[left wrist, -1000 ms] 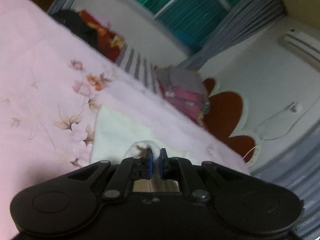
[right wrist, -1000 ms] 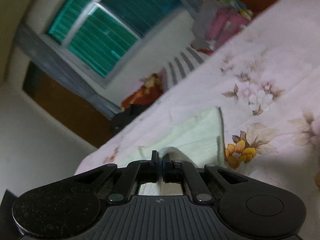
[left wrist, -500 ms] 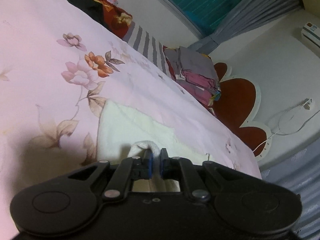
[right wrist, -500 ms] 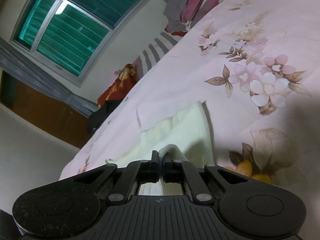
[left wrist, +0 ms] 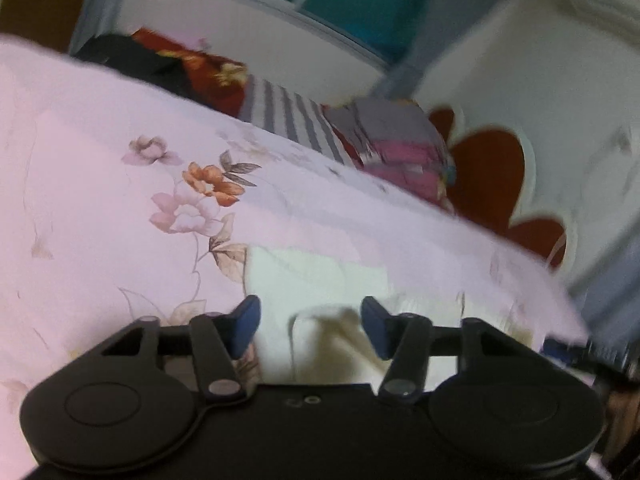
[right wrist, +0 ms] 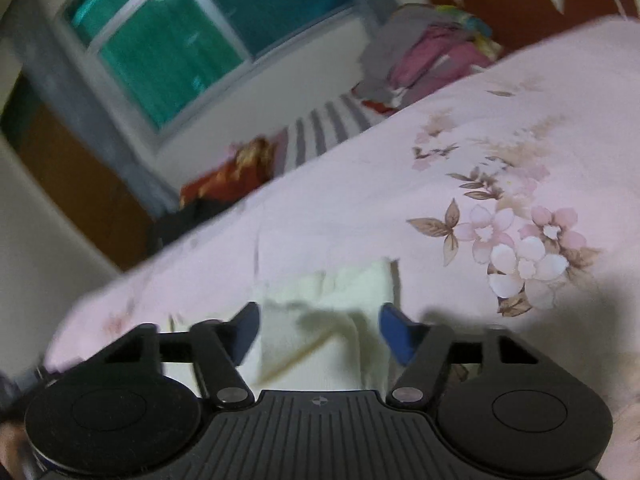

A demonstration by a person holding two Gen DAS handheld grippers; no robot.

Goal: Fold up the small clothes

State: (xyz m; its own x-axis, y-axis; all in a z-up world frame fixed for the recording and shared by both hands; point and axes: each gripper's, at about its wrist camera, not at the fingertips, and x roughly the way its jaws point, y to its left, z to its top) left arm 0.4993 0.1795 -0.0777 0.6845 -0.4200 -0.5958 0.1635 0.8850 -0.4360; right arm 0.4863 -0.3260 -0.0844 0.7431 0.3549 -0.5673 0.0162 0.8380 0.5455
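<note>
Both hand-held grippers, left (left wrist: pixel 310 328) and right (right wrist: pixel 320 330), are opening, pads clear of the pale cream garment (right wrist: pixel 340 312) lying between them on the floral bed (left wrist: pixel 100 208), evidently releasing a finished fold.

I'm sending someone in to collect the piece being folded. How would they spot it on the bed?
Find the pink floral bedspread. Near its front edge lies a small cream cloth, between the opening jaws of the left gripper. It is the only plain pale piece; the clothes pile at the far edge is grey and pink.
</note>
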